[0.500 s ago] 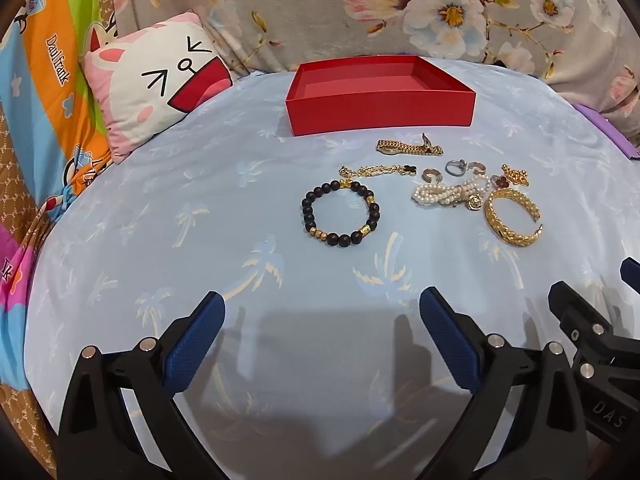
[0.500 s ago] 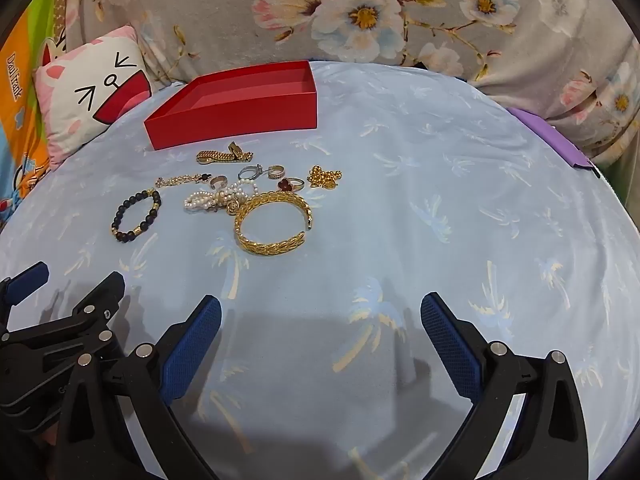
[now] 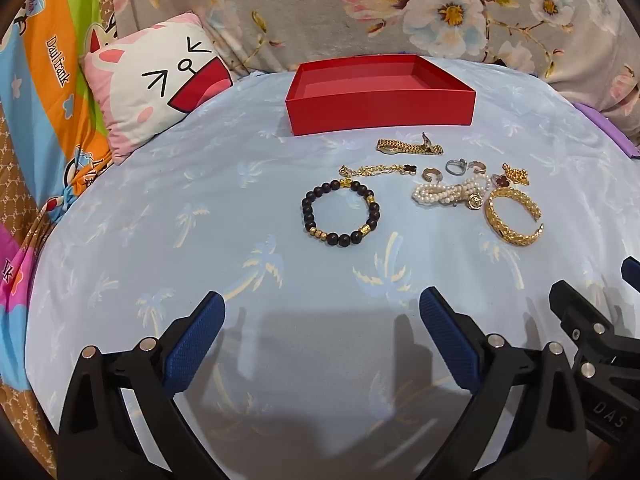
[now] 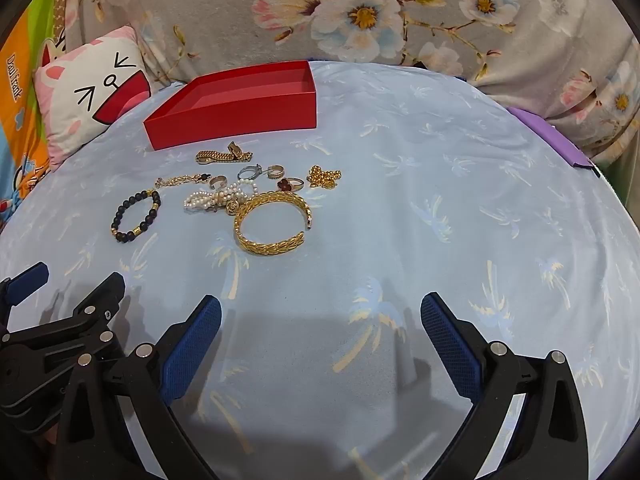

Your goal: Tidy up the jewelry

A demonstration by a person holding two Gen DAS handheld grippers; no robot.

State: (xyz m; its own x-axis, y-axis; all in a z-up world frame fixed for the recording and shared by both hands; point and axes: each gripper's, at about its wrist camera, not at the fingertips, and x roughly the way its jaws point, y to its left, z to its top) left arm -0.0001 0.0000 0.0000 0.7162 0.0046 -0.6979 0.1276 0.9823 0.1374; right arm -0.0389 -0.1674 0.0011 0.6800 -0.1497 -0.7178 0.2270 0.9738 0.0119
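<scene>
An empty red box point(image 3: 382, 110) point(image 4: 236, 116) stands at the far side of the blue sheet. In front of it lies jewelry: a dark bead bracelet point(image 3: 340, 213) point(image 4: 136, 216), a gold cuff bangle point(image 3: 514, 216) point(image 4: 274, 222), a pearl strand point(image 3: 444, 194) point(image 4: 212, 198), a gold link bracelet point(image 3: 408, 147) point(image 4: 222, 156), a thin gold chain point(image 3: 376, 170), several rings point(image 4: 256, 174) and a gold chain heap point(image 4: 325, 177). My left gripper point(image 3: 322, 320) is open and empty, well short of the bead bracelet. My right gripper point(image 4: 320, 320) is open and empty, short of the bangle.
A cat-face pillow point(image 3: 156, 80) lies at the back left. A floral blanket point(image 4: 380, 12) rises behind the box. A purple item point(image 4: 548, 136) lies at the right edge of the sheet. Each gripper shows at the other view's lower corner.
Both grippers have dipped or drawn back very slightly; the jewelry and box sit a little higher in both views. Nothing was touched.
</scene>
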